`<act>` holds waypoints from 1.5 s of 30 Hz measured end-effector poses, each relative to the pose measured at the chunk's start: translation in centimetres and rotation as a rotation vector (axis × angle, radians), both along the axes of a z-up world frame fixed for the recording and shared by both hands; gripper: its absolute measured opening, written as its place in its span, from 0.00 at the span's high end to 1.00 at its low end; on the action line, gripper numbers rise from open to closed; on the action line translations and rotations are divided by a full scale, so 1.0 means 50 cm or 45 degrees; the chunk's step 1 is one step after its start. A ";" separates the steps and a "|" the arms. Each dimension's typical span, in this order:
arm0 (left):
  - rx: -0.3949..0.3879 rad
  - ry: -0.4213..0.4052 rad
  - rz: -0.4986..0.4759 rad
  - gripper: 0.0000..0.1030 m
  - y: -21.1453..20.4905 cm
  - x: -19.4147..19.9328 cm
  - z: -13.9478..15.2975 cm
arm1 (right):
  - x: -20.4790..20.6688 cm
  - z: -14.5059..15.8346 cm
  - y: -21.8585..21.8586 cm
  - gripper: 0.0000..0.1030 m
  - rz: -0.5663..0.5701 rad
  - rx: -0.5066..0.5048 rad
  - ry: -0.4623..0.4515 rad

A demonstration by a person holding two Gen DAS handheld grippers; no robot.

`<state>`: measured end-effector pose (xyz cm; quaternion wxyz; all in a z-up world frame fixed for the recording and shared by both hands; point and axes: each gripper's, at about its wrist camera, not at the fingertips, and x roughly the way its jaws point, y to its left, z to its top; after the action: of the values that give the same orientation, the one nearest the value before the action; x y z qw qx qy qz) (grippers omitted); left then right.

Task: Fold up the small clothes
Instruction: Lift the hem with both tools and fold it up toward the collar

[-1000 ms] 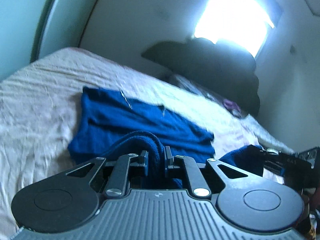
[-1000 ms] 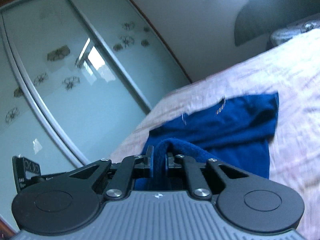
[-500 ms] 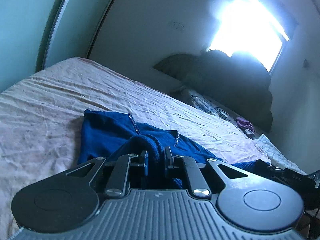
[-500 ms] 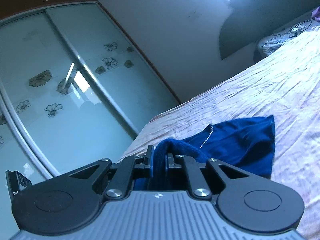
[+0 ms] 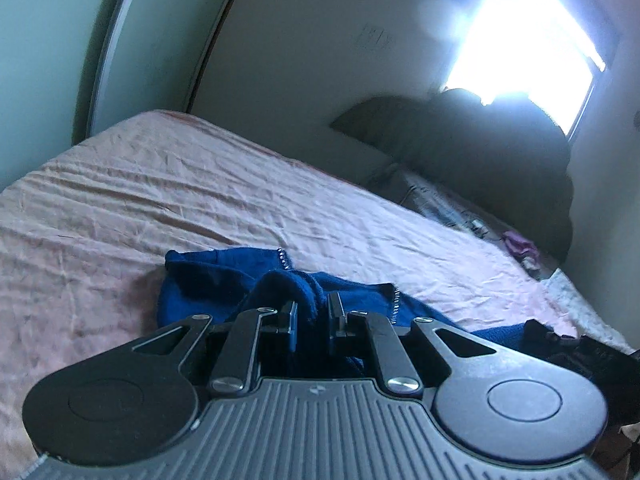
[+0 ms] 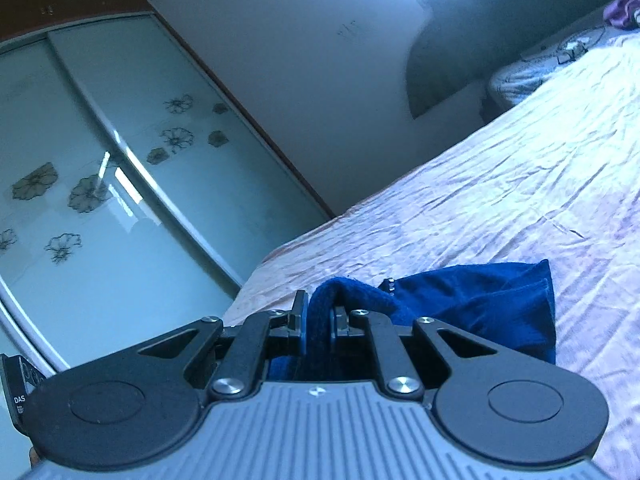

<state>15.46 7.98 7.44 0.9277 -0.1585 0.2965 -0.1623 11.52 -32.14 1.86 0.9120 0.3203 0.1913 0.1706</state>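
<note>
A dark blue garment (image 5: 208, 280) with small silver trim lies on the pink bedsheet (image 5: 160, 200). My left gripper (image 5: 313, 312) is shut on a bunched fold of its cloth, which rises between the jaws. In the right wrist view the same blue garment (image 6: 480, 304) spreads to the right on the sheet (image 6: 520, 184), and my right gripper (image 6: 319, 318) is shut on another thick fold of it. The other gripper's black body (image 5: 568, 344) shows at the right edge of the left wrist view. The cloth under both grippers is hidden.
Sliding wardrobe doors with flower prints (image 6: 100, 200) stand beyond the bed's left side. A dark headboard or cushion (image 5: 480, 144) sits under a bright window (image 5: 520, 40). A patterned pillow (image 6: 540, 64) and a small purple item (image 5: 518, 246) lie at the bed's far end.
Both grippers have carried their folds of the blue garment forward over it. Far less of the flat garment shows ahead of each gripper than before, and the cloth has bunched.
</note>
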 end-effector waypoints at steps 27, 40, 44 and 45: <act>-0.011 0.302 -0.015 0.77 -0.015 0.219 -0.121 | 0.220 -0.143 -0.025 0.75 -0.005 0.074 0.381; 0.287 0.282 -0.190 0.86 -0.069 0.157 -0.110 | 0.162 -0.139 -0.025 0.88 0.120 -0.002 0.411; 0.200 0.338 -0.133 0.95 -0.047 0.172 -0.093 | 0.170 -0.139 -0.041 0.89 0.141 0.116 0.390; 0.169 0.347 -0.114 0.95 -0.040 0.179 -0.087 | 0.174 -0.135 -0.046 0.89 0.145 0.148 0.377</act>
<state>24.43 5.98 3.07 0.8792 -0.1040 0.4363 -0.1604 20.24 -34.43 -4.90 0.8426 0.3828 0.3314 0.1835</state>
